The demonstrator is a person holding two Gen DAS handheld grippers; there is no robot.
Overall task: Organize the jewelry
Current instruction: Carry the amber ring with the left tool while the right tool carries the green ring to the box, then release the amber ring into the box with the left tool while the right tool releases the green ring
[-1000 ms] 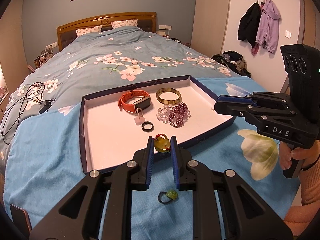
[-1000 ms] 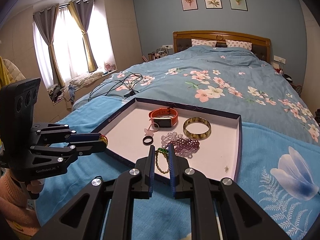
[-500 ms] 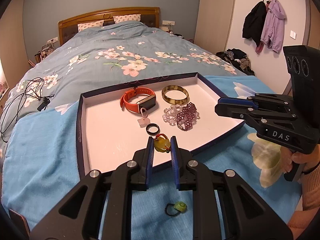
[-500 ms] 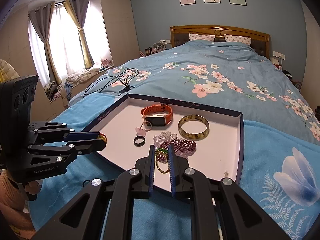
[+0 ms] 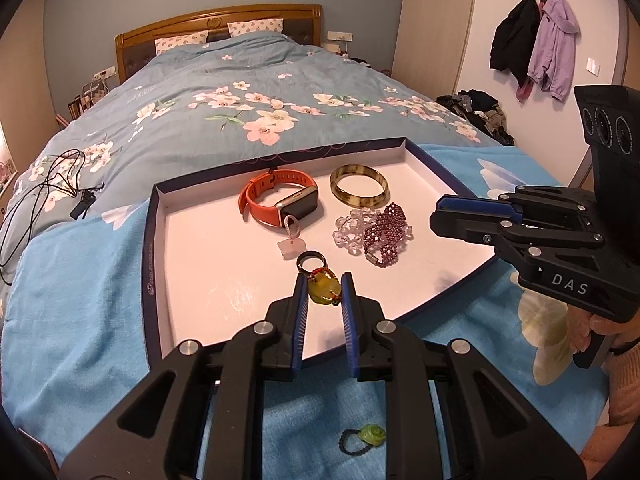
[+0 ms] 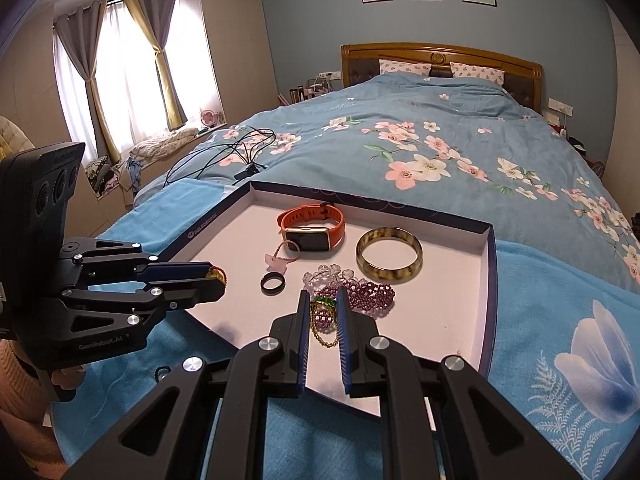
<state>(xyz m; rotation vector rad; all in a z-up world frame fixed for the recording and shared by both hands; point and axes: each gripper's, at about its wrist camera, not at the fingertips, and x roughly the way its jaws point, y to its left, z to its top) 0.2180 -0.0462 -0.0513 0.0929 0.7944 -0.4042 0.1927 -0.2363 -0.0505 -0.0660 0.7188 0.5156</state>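
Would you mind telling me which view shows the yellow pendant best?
The left wrist view: the yellow pendant sits face-on, close, clamped in the left gripper. The right wrist view shows only a sliver of it past that gripper's fingertips.

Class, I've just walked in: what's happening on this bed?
A person holds tongs in each hand over a shallow box lid on the bed. The left tongs pinch a yellow-green pendant on a red beaded cord; the right tongs pinch a gold chain with a green piece. In the lid lie an orange smartwatch, a bangle, beaded bracelets and a black ring. A green ring lies outside on the blanket.
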